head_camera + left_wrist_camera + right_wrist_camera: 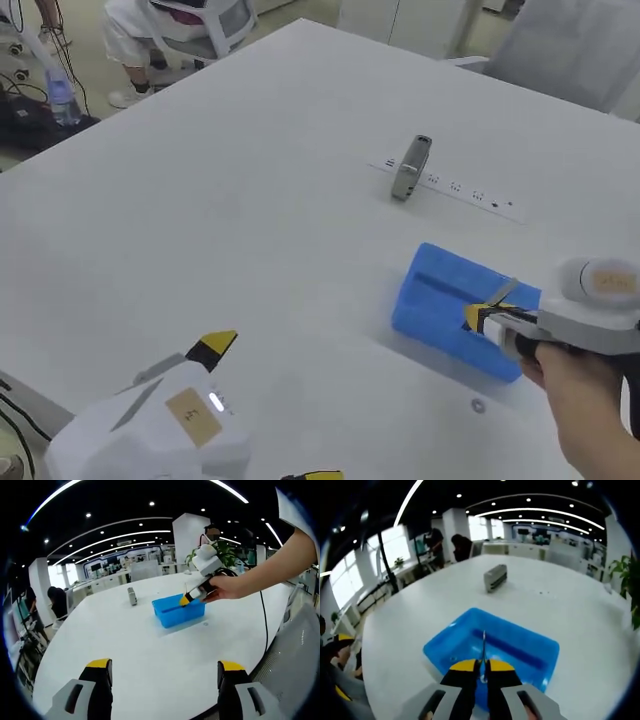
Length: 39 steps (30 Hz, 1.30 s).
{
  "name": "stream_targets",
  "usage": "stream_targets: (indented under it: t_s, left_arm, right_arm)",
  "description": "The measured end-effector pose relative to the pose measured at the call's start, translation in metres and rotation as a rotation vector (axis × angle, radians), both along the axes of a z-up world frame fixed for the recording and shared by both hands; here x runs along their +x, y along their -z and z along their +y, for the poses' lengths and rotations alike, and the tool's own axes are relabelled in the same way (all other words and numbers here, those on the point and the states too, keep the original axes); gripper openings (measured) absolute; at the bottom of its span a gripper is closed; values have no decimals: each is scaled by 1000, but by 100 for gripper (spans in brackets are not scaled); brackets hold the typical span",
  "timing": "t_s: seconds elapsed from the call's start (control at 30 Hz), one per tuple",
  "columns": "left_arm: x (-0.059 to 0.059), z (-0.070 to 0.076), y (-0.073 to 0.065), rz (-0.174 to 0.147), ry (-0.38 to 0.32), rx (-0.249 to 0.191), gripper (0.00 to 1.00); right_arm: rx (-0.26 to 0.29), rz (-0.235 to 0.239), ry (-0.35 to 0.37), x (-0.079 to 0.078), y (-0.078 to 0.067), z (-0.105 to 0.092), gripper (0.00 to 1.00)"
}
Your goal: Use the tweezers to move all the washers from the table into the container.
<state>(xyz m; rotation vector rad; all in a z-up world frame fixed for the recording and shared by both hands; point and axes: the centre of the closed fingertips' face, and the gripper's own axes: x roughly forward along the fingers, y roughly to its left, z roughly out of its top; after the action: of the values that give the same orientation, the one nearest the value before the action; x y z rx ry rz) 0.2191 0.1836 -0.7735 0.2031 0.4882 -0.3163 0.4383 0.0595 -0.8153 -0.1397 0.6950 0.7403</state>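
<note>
Location: open-plan office with rows of ceiling lights. The work surface is a large white table [250,220]. A grey block [410,168] lies on it beside a row of flush sockets [455,187], well apart from the work.

The blue container [440,300] sits on the table toward my right side. One washer [477,405] lies on the bare table just beside the container's near corner, outside it. I cannot tell whether any washers lie inside the container.

My right gripper [482,672] is above the container's near wall. Its jaws are pressed together on the tweezers [483,645], which run forward from between the yellow tips and out over the container's interior. The tweezer points are too small for me to tell whether they carry anything.

My left gripper [165,666] is low at the near edge of the table, well apart from the container. Its jaws are spread wide, with nothing between them.
</note>
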Motion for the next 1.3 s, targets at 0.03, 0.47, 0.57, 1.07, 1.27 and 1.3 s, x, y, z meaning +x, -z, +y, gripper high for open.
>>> stream_targets:
  t_s: [0.03,0.47,0.57,1.07,1.27,1.3]
  left_arm:
    - [0,0,0,0,0,1,89]
    - [0,0,-1,-10,2,-1,89]
    - [0,-1,-1,-13,3,-3,89]
    - [1,0,-1,-12,0,7,88]
    - [1,0,0,-11,1,9,88]
    - [1,0,0,-10,0,9,88]
  right_arm:
    - [1,0,3,0,-1,-1,4]
    - [76,-93,9,-20,-51,-13,4]
    - [92,-103,13,-26,-58,-15,3]
    - [90,-113,42,-28,-53,-35,3]
    - [58,-121,47,-21,-45,-37,3]
    - [61,-121,48,-22,-46,-37,3]
